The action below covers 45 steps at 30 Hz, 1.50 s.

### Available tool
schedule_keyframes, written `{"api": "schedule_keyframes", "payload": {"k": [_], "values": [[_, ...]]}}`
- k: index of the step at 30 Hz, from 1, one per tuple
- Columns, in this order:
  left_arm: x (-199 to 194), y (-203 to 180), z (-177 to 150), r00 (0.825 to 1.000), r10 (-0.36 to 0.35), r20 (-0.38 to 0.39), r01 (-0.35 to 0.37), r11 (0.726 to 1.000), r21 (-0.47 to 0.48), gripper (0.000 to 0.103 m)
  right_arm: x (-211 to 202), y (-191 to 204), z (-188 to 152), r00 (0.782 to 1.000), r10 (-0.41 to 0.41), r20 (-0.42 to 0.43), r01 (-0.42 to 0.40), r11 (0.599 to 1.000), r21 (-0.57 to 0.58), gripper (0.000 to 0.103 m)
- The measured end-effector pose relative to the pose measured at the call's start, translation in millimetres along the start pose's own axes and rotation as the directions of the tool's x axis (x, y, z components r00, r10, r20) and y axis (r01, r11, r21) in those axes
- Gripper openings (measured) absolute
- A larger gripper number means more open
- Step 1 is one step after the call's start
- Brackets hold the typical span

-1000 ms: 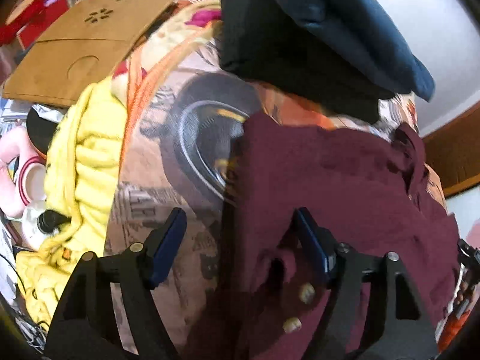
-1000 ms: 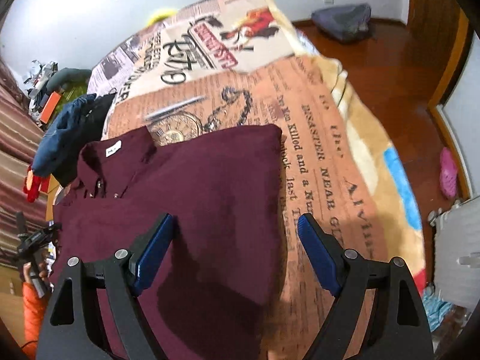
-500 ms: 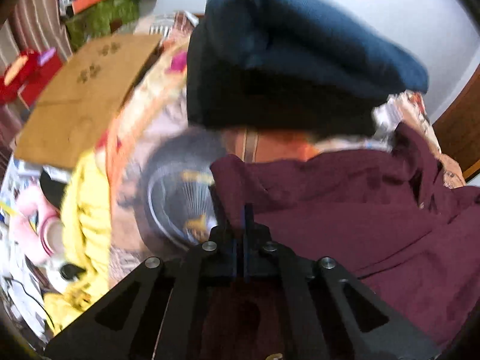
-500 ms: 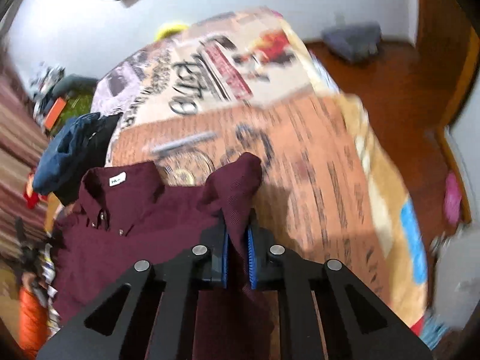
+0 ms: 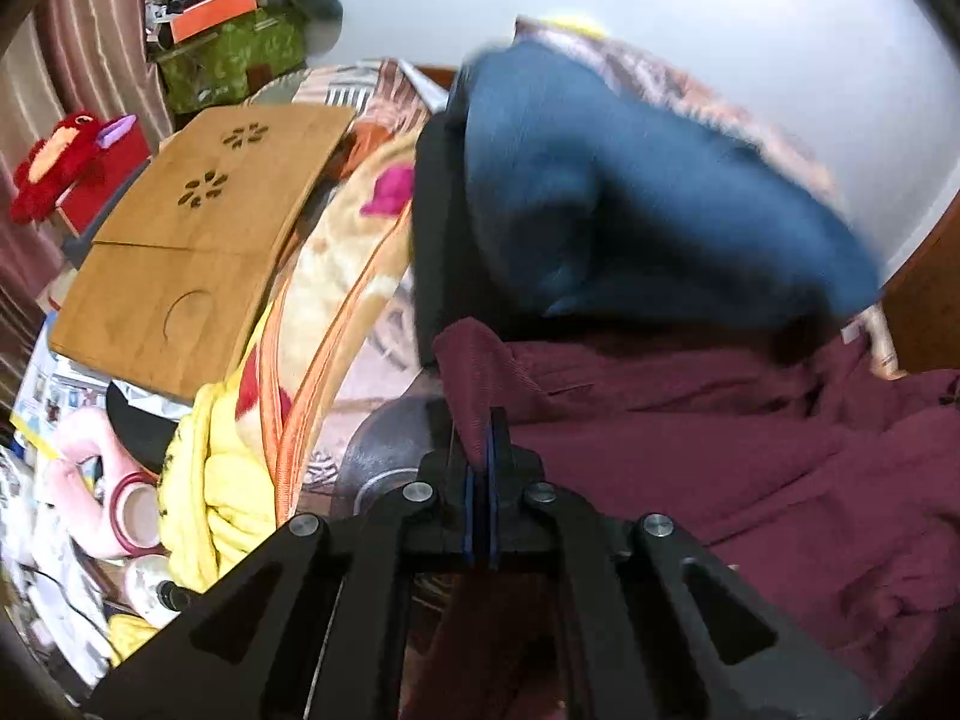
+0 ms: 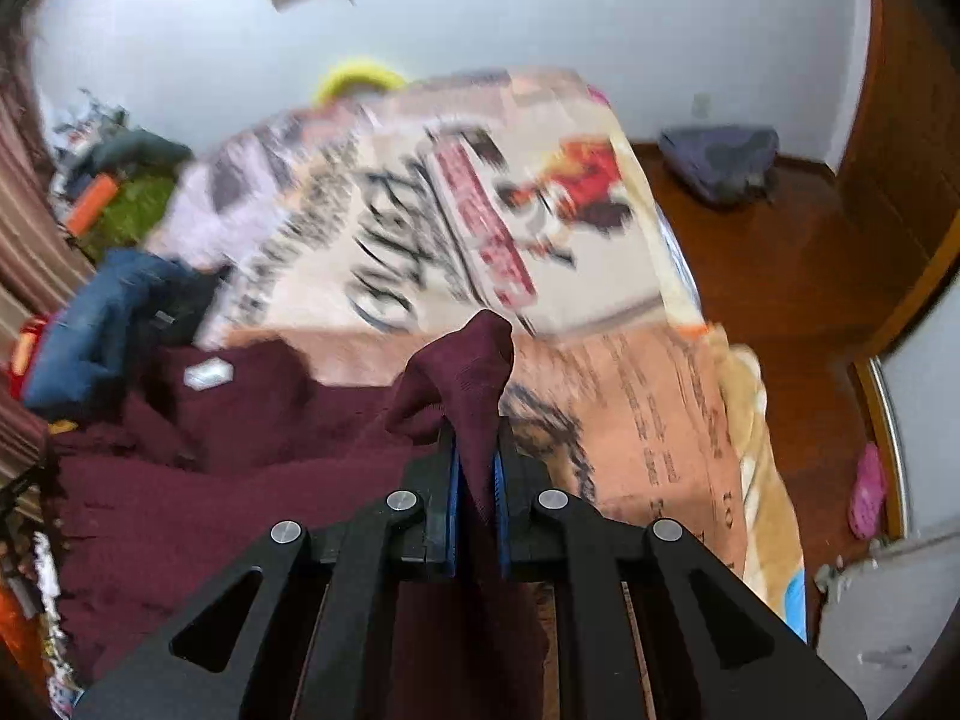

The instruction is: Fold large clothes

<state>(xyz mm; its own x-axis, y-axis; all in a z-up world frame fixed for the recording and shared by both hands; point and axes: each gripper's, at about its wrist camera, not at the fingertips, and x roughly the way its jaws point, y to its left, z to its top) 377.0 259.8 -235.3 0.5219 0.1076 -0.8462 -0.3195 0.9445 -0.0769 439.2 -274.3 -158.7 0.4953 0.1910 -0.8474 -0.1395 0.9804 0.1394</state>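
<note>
A dark maroon button shirt point(image 5: 720, 450) lies on a bed covered by a newspaper-print blanket point(image 6: 630, 420). My left gripper point(image 5: 479, 480) is shut on a corner of the shirt, which sticks up between the blue pads. My right gripper point(image 6: 475, 480) is shut on another corner of the maroon shirt point(image 6: 210, 480); the cloth bunches up above the pads. The shirt's collar with a white label point(image 6: 207, 375) shows at left in the right wrist view.
A pile of folded dark blue and black clothes point(image 5: 600, 198) sits just beyond the shirt. A wooden lap tray point(image 5: 192, 240), a yellow cloth point(image 5: 216, 480) and clutter lie at the bed's left side. Wooden floor point(image 6: 810, 276) lies right of the bed.
Both grippers went from open over the shirt to shut on its corners. They have since lifted and carried the cloth toward the collar end, near the dark pile.
</note>
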Motion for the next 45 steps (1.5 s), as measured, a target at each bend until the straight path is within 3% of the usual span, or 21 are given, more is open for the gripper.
{"api": "schedule_keyframes", "payload": {"k": [5,9,14,16,18,20,22,32,40,45], "values": [[25.4,5.8,-18.4,0.999,0.012,-0.033,-0.013,0.999,-0.031,0.005,34.4,-21.5,-16.7,0.995,-0.024,-0.096,0.027,0.999,0.038,0.011],[22.6,6.2,-17.6,0.999,0.014,-0.036,-0.015,1.0,-0.019,0.006,24.0,-28.6,-17.4,0.997,0.0,-0.077,0.006,0.997,0.079,0.012],[2.1,1.6,-15.9,0.999,0.046,-0.018,-0.046,0.999,0.021,0.009,-17.6,-12.7,-15.9,0.998,-0.068,-0.016,0.068,0.998,-0.011,0.015],[-11.8,0.5,-17.4,0.999,0.045,0.004,-0.045,0.999,0.024,0.012,-31.5,-8.2,-17.8,0.998,-0.062,0.005,0.062,0.998,-0.028,0.035],[-26.5,1.8,-19.7,0.999,0.042,0.027,-0.043,0.999,0.019,0.023,-55.5,-0.6,-24.7,0.997,-0.066,0.05,0.068,0.997,-0.048,0.055],[-46.5,2.9,-25.0,0.996,0.045,0.077,-0.048,0.998,0.028,0.046,-75.0,7.3,-32.2,0.992,-0.069,0.102,0.077,0.994,-0.076,0.064],[-62.1,3.0,-30.7,0.992,0.057,0.109,-0.062,0.997,0.038,0.056,-91.7,16.8,-39.9,0.99,-0.065,0.127,0.08,0.99,-0.116,0.072],[-123.1,18.4,-90.8,0.993,0.036,0.116,-0.04,0.998,0.038,0.079,-137.6,45.1,-101.4,0.99,-0.032,0.138,0.061,0.975,-0.212,0.077],[-127.1,40.1,-149.1,1.0,-0.01,0.02,0.011,0.999,-0.037,0.079,-139.1,43.8,-158.0,0.997,-0.014,0.075,0.026,0.985,-0.169,0.077],[-112.7,45.2,-180.7,0.996,-0.061,-0.07,0.056,0.996,-0.069,0.079,-137.3,43.6,-188.7,0.999,-0.015,0.034,0.019,0.991,-0.134,0.077]]}}
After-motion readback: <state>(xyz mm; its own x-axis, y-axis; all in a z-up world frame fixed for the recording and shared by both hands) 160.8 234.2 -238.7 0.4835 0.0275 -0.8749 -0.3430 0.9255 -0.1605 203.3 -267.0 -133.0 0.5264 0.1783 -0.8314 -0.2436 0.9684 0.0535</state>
